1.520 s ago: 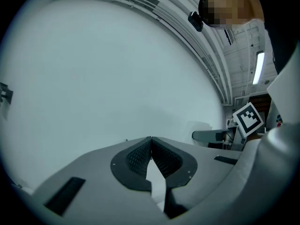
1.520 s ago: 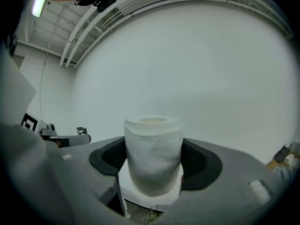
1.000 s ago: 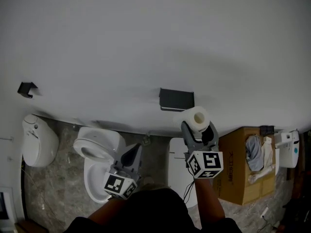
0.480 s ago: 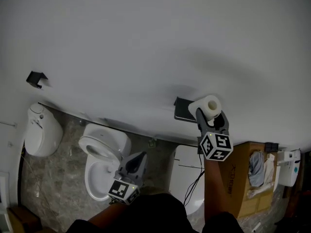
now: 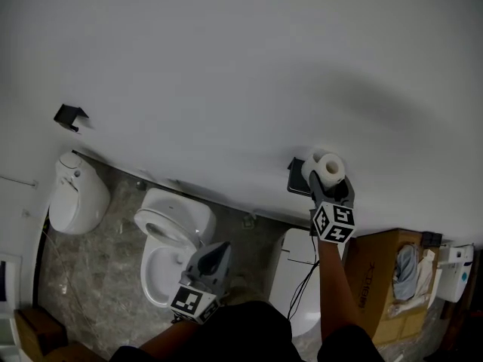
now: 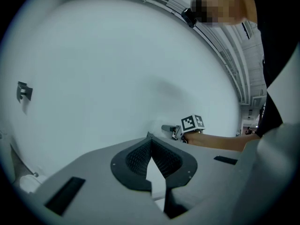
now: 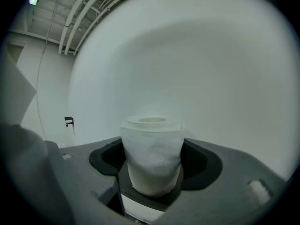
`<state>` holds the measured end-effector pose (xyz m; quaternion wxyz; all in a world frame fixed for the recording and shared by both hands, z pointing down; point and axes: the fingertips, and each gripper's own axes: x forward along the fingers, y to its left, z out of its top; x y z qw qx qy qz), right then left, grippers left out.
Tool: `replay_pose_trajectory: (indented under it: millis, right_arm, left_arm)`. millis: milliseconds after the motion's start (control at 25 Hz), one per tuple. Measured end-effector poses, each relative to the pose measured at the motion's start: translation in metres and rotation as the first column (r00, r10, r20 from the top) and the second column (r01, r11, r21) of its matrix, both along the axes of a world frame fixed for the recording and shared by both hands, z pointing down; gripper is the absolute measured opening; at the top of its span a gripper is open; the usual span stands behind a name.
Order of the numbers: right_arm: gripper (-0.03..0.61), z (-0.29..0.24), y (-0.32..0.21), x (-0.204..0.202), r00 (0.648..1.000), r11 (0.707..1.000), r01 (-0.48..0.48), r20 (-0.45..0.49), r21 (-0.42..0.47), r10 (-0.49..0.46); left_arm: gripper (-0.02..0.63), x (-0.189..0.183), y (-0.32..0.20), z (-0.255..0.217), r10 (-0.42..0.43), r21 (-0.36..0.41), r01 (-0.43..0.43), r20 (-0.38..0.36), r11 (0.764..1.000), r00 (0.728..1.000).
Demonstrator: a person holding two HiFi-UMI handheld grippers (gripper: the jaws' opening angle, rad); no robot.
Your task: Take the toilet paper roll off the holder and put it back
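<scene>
The white toilet paper roll (image 5: pixel 327 167) stands upright between the jaws of my right gripper (image 5: pixel 329 181), which is shut on it. It is held up against the white wall, touching or just right of the black holder (image 5: pixel 296 178). In the right gripper view the roll (image 7: pixel 152 153) fills the middle, pinched between both jaws of my right gripper (image 7: pixel 152 165). My left gripper (image 5: pixel 217 249) hangs low beside the toilet, shut with nothing in it. In the left gripper view the jaw tips of my left gripper (image 6: pixel 150 137) meet, and the holder (image 6: pixel 168 128) shows far off.
A white toilet (image 5: pixel 170 236) stands below the wall on the stone floor. A white bin (image 5: pixel 75 194) sits at the left, under a small black wall hook (image 5: pixel 69 116). A white appliance with a cable (image 5: pixel 294 277) and a cardboard box (image 5: pixel 385 277) are below the holder.
My right gripper has carried the roll up and to the right, up against the black holder. The left gripper has stayed low by the toilet.
</scene>
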<state>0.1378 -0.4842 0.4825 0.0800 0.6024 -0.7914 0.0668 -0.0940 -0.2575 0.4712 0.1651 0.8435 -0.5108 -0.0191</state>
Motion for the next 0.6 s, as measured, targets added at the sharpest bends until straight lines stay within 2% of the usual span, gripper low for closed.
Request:
replay_pose_trajectory:
  millis: [240,320,440,600]
  right_arm:
    - [0.338,0.001,-0.004,0.001,1.0,0.999,-0.017,-0.003,0.031,0.017]
    - [0.342,0.002,-0.002,0.002,1.0,0.999,-0.027,0.0,0.031,0.027]
    - [0.379,-0.003,0.006,0.004,0.999,0.999,-0.035,-0.009,0.039,0.035]
    - [0.379,-0.013,0.026,0.006,0.999,0.999,-0.023,-0.021,0.048,0.024]
  left_arm:
    - [0.015,0.007,0.003,0.002,0.011,-0.014,-0.011,-0.019,1.0,1.0]
    - [0.017,0.008,0.005,0.001,0.018,0.013,-0.017,-0.014,1.0,1.0]
    - [0.017,0.012,0.009,-0.002,0.021,0.016,-0.02,-0.017,1.0,1.0]
    - [0.017,0.016,0.016,-0.002,0.028,0.01,-0.028,-0.02,1.0,0.999]
